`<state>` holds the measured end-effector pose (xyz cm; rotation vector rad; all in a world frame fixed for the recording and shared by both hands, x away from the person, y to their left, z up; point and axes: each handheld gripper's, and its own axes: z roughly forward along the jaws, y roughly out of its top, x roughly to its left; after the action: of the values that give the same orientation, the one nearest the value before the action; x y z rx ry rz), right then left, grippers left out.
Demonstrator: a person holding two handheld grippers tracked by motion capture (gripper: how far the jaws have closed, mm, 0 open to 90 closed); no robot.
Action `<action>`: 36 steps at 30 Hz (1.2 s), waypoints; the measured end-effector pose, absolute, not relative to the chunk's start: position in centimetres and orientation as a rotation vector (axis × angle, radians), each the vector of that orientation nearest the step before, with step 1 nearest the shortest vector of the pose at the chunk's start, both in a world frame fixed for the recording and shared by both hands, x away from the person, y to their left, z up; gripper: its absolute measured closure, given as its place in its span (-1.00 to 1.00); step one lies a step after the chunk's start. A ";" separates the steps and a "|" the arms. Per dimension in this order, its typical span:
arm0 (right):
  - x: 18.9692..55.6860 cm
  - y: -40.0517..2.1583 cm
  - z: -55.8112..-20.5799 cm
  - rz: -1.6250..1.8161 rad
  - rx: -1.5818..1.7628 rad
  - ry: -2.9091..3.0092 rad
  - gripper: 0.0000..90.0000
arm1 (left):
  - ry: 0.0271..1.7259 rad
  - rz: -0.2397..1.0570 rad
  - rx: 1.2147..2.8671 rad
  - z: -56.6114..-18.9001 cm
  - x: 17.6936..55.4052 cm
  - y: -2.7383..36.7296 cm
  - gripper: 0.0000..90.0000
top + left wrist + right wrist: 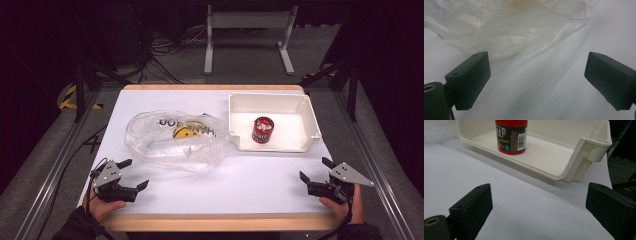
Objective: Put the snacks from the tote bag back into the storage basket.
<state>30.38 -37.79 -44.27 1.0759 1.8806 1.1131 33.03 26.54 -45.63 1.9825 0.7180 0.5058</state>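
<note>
Two grippers empty: plastic bag (176, 141) just beyond left gripper (134, 175) fingers (469, 80).

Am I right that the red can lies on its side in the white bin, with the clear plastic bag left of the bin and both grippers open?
Not quite: the red can stands upright in the white bin, as the right gripper view shows. The rest holds: the clear plastic bag lies left of the bin, and the left gripper and right gripper are both open.
</note>
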 end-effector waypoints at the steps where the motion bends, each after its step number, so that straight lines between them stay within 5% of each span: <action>1: 30.4 -37.7 -44.3 1.108 1.078 1.884 -0.85 | 0.716 0.505 1.985 -45.6 33.1 26.5 -0.84; 36: 30.2 -37.7 -44.3 1.119 1.045 1.884 -0.84 | 0.722 0.465 1.994 -45.6 33.4 26.6 -0.83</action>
<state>30.19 -37.72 -44.35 1.0455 1.8838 1.1191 33.41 26.63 -45.60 1.9937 0.7218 0.4654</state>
